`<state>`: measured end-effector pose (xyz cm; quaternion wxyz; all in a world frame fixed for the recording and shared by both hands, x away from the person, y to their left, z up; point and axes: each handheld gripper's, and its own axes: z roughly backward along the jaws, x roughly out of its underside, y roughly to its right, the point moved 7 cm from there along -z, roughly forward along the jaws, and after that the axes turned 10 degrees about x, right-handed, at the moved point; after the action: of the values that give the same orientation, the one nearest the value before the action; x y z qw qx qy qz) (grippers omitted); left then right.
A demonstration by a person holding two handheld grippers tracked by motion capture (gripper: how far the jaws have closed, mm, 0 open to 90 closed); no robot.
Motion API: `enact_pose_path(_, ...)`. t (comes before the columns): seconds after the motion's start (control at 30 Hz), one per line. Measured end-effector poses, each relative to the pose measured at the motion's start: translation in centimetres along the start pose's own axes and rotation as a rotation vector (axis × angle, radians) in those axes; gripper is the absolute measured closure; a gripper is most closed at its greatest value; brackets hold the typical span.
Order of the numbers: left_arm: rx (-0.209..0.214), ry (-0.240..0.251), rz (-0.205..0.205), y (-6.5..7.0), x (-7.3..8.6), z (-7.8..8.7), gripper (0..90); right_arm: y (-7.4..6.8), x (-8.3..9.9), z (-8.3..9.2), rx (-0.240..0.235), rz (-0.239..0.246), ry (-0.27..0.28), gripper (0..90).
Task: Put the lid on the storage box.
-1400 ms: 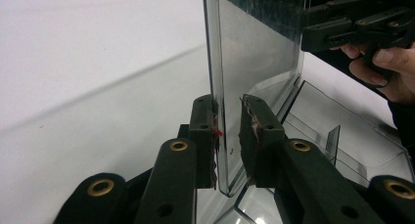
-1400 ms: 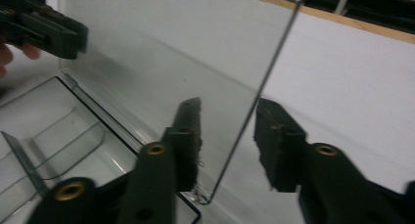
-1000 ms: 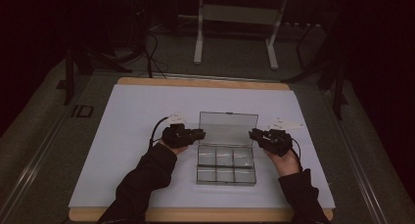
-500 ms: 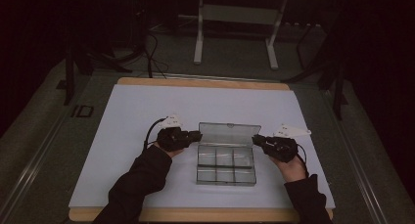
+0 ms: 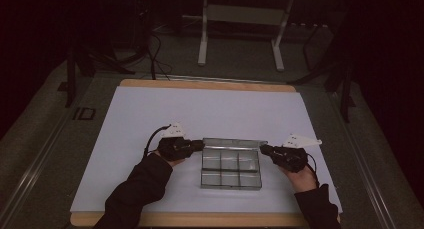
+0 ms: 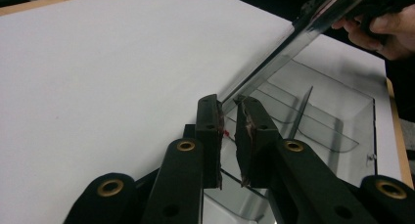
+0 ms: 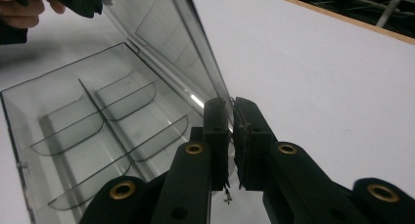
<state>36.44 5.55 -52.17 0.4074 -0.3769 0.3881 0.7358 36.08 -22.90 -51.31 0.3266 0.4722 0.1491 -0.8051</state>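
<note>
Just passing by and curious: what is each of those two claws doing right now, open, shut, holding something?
Left gripper: shut on one end of the lid of the clear box.
Right gripper: shut on the lid's other end.

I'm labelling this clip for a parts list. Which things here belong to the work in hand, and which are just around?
In the job:
- clear compartment box, empty
- its hinged lid, pinched at both ends
- left gripper
- right gripper

Just around:
- white table sheet
- metal stand on the floor behind
- loose cables on the floor
</note>
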Motion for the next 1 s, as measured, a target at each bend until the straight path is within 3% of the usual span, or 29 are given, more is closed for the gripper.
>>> enact_pose_path(0.57,0.009,-0.039,-0.025,1.1,1.3,0.2,82.2,-0.6,1.5,0.5,-0.048,0.046,0.009,82.2)
enact_pose_path(1.0,0.019,-0.081,-0.016,1.3,2.7,-0.1,82.3,-1.0,3.1,0.4,-0.084,0.026,-0.03,81.8)
